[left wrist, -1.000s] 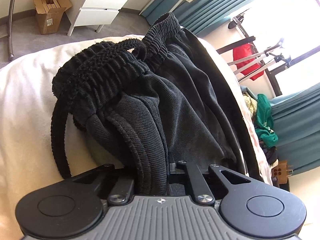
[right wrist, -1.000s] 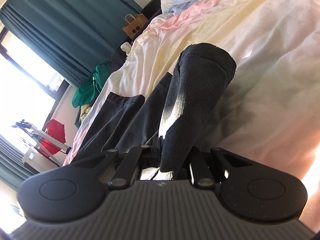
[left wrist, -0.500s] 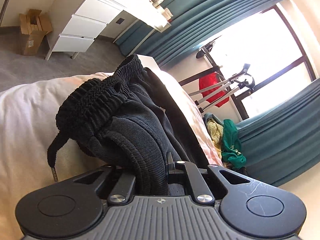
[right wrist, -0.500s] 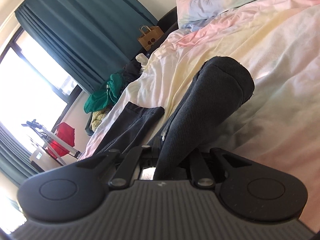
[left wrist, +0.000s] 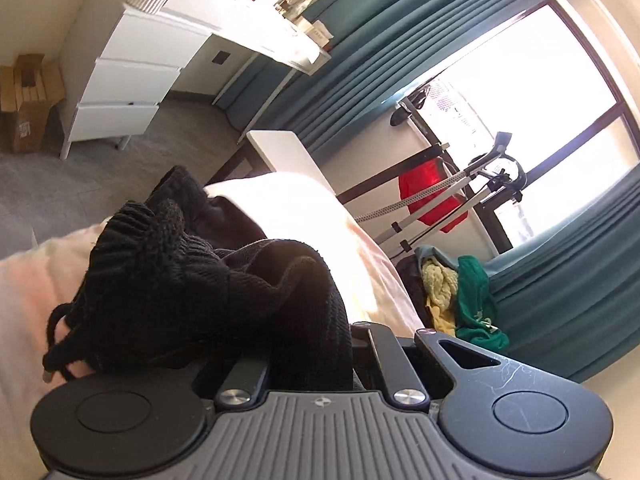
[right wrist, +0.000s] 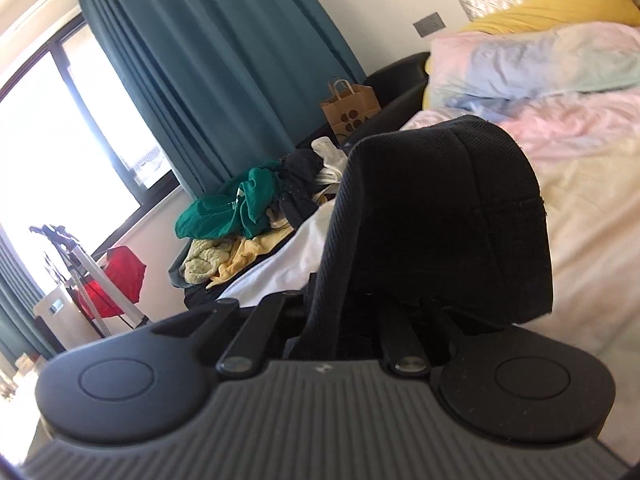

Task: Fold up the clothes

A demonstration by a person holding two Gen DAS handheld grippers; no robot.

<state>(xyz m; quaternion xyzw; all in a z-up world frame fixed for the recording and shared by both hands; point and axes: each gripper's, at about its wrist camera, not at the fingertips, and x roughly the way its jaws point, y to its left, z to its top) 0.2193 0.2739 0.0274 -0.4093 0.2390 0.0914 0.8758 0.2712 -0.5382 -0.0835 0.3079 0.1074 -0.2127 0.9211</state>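
Observation:
A pair of black shorts with a ribbed elastic waistband (left wrist: 160, 280) and a drawstring is held up off the pale bed (left wrist: 304, 208). My left gripper (left wrist: 316, 344) is shut on the waistband end, and the cloth bunches over its fingers and hides them. My right gripper (right wrist: 352, 312) is shut on the shorts' leg hem (right wrist: 440, 216), which drapes over the fingers and hides the tips.
A pile of green, yellow and dark clothes (right wrist: 248, 208) lies beside the bed. A white desk with drawers (left wrist: 132, 80) stands across the grey floor. Pastel pillows (right wrist: 540, 60) and a paper bag (right wrist: 352, 108) are at the bed's head. A red item hangs on a stand (left wrist: 432, 192) by the window.
Both grippers have risen with the shorts; the cloth left the bed and bunched up. Both views tilted up towards the window and curtains.

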